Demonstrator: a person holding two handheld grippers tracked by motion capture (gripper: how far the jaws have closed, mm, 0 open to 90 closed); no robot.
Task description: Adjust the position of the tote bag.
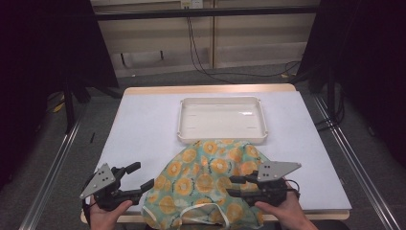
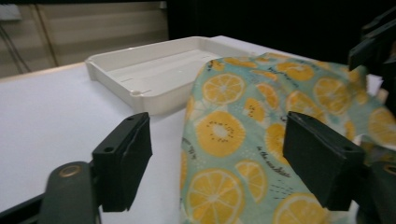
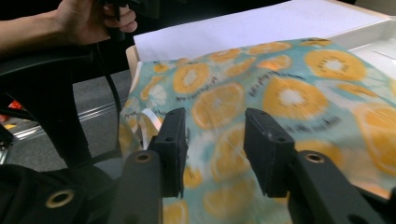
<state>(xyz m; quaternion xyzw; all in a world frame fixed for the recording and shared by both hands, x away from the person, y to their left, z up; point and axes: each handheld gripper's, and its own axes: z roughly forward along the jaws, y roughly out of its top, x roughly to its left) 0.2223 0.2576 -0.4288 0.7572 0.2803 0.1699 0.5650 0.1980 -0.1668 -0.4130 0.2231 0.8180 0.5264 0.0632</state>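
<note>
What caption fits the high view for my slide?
Two tongs flank a lemon-print cloth lying by a white tray.

Cloth (image 1: 210, 179) near edge cut by frame bottom; tray (image 1: 221, 120) front rim partly hidden under cloth.

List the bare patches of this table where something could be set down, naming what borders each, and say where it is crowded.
Bare white table lies left of the tray and the fruit-print cloth, and a strip runs right of both to the table's right edge. The tray itself holds nothing. The near edge is crowded: the cloth spreads between the left gripper and the right gripper.
</note>
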